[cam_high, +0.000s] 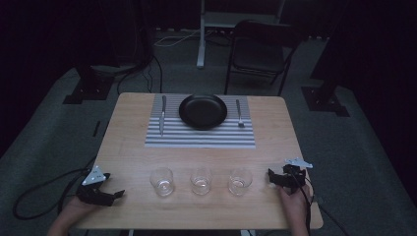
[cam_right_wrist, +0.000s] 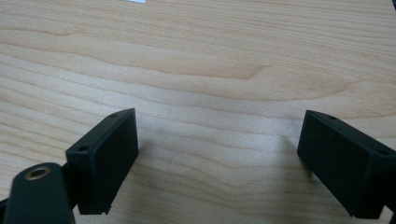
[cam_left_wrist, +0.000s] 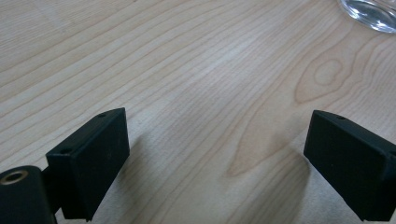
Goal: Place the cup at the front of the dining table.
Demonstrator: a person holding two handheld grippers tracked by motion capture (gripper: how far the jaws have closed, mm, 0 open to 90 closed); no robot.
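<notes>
Resting at the near corners, the left gripper (cam_high: 117,194) and right gripper (cam_high: 270,176) hold jaws apart, empty; three glasses stand between them, the right glass (cam_high: 240,181) just beside the right gripper, nearer than the left glass (cam_high: 162,181) to its own.

No readable text, label or number appears anywhere, though the dim high view may hide small print.

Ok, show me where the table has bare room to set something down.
Bare wood runs between the striped mat and the row of three glasses, and down both side edges beside the mat. The near edge is crowded: glasses in the middle, left hand-held gripper and right hand-held gripper at the corners.
</notes>
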